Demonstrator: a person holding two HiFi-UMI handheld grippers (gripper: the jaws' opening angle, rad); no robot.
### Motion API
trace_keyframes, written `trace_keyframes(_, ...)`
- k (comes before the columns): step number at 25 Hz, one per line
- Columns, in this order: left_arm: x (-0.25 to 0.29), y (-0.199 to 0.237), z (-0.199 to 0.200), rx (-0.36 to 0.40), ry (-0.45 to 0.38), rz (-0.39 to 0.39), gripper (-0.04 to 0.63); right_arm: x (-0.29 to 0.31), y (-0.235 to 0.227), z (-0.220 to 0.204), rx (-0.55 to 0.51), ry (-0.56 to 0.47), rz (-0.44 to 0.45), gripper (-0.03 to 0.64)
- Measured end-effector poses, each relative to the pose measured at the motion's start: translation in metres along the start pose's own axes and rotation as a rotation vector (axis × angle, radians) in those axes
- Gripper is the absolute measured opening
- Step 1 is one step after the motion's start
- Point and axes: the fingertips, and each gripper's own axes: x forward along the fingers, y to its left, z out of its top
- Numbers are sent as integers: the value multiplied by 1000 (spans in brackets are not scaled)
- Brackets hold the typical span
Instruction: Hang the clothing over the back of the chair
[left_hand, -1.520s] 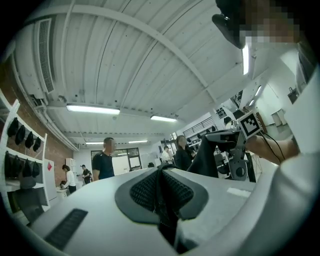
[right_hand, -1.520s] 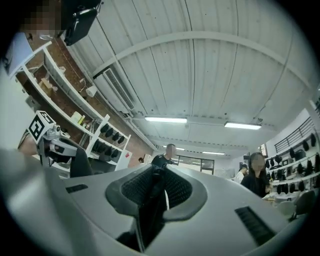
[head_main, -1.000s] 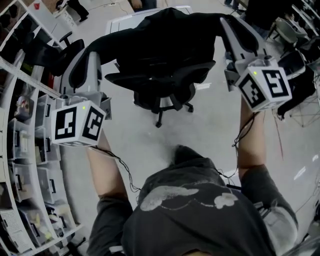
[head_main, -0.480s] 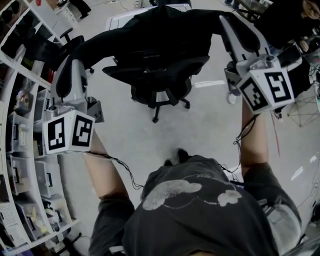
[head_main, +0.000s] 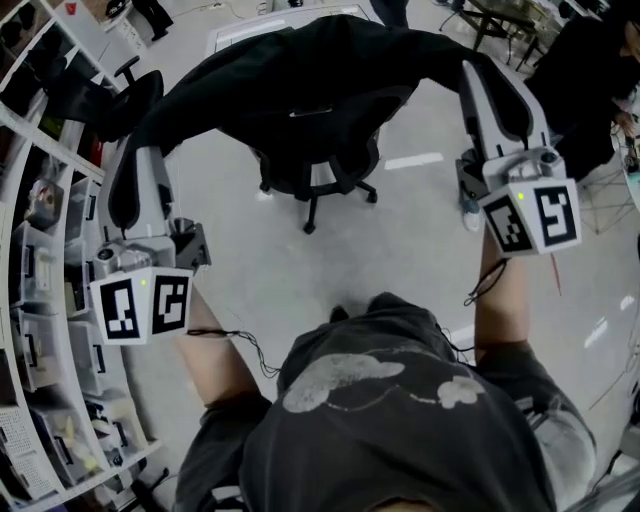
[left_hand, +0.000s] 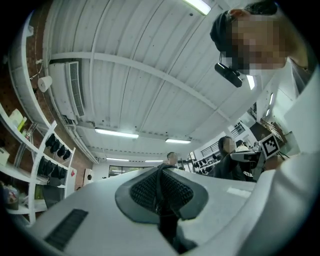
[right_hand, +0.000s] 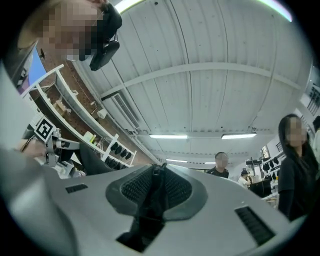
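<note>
A black garment (head_main: 300, 75) hangs stretched between my two grippers, above a black office chair (head_main: 318, 165) in the head view. It covers the chair's back from this angle; I cannot tell whether it rests on it. My left gripper (head_main: 142, 152) holds the garment's left end and my right gripper (head_main: 470, 68) holds its right end. In the left gripper view the left gripper (left_hand: 162, 172) is shut, with dark cloth (left_hand: 165, 220) pinched between the pads. The right gripper (right_hand: 159, 167) is likewise shut on dark cloth (right_hand: 147, 215). Both point upward, toward the ceiling.
Shelves with bins (head_main: 45, 300) run along the left. A second black chair (head_main: 105, 100) stands at the upper left and a white table (head_main: 250, 30) behind the chair. A person in dark clothes (head_main: 590, 80) is at the upper right. Other people (right_hand: 220, 165) stand farther off.
Both grippers have drawn back toward me with the garment, the left one also outward to the left. The cloth is spread wider over the chair.
</note>
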Motion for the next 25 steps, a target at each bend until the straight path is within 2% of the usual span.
trace_keyframes(9, -38, -21, -83, -14, 215, 45, 9, -35, 14, -58, 24, 120, 68, 60)
trace_keyframes(14, -53, -45, -115, 14, 316, 76, 9, -57, 21, -80, 45, 184, 104, 61)
trace_keyframes(20, -68, -62, -154, 0, 391, 108, 9, -83, 28, -110, 83, 251, 126, 60)
trace_keyframes(25, -70, -76, -167, -5, 417, 128, 33, -102, 29, -131, 104, 307, 130, 63)
